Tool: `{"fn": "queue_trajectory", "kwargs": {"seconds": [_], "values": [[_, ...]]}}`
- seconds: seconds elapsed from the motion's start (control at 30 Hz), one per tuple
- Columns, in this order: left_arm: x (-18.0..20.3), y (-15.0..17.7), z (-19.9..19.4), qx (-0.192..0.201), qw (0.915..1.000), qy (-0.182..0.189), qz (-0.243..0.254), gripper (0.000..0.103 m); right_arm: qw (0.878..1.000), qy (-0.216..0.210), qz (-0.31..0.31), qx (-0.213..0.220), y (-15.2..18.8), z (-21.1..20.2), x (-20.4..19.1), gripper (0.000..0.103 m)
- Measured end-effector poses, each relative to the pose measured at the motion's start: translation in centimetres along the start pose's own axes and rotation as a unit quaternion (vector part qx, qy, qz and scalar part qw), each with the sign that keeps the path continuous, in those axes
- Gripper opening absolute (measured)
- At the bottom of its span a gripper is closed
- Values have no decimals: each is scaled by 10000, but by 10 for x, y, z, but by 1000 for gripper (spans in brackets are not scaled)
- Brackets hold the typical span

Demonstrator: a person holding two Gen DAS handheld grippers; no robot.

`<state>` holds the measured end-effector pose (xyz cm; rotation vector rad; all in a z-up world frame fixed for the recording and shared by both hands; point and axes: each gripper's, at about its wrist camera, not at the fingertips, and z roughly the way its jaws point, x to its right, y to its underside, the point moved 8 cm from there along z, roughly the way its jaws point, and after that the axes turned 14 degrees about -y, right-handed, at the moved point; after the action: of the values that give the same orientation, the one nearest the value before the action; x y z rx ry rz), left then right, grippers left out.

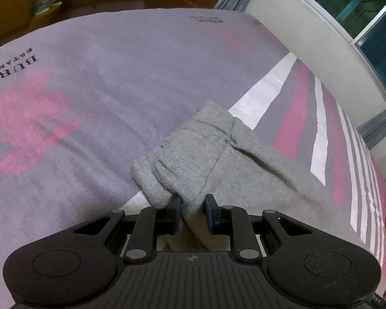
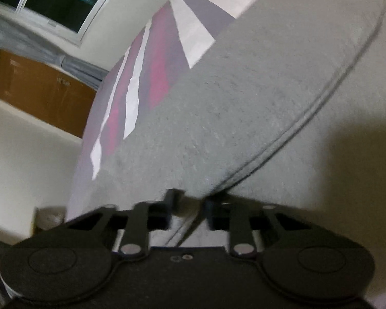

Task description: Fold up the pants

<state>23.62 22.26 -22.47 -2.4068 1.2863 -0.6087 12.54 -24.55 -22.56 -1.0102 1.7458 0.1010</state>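
Observation:
Grey fleece pants (image 1: 213, 159) lie on a bed, partly bunched, with a cuffed end pointing away from me in the left wrist view. My left gripper (image 1: 192, 200) is shut on a pinch of the pants' near edge, cloth squeezed between its blue pads. In the blurred right wrist view the same grey pants (image 2: 244, 97) fill the frame, a long seam running across them. My right gripper (image 2: 189, 200) is shut on the pants' hem, with cloth pinched between its fingers.
The bed is covered by a lilac blanket (image 1: 110, 77) with pink patches, dark lettering and white and pink stripes (image 1: 319, 118) toward the right edge. A window (image 1: 360, 7) and wall stand beyond the bed. A wooden cabinet (image 2: 38, 90) stands beside it.

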Motion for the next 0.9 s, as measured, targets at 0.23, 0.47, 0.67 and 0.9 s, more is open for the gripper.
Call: {"fn": "queue_trajectory", "kwargs": {"seconds": [0.23, 0.47, 0.67, 0.9], "values": [[-1, -19, -24, 474, 9989, 30, 38, 20, 9925, -623, -1055, 15, 8, -39, -75, 6], [-25, -2, -7, 374, 9989, -235, 140, 20, 9892, -159, -1214, -801, 62, -33, -53, 6], [-13, -17, -27, 825, 9959, -338, 175, 20, 9898, -210, -1236, -684, 64, -40, -64, 6], [-15, -8, -29, 771, 9949, -594, 249, 20, 9885, 119, -1077, -1050, 67, -14, -44, 24]]}}
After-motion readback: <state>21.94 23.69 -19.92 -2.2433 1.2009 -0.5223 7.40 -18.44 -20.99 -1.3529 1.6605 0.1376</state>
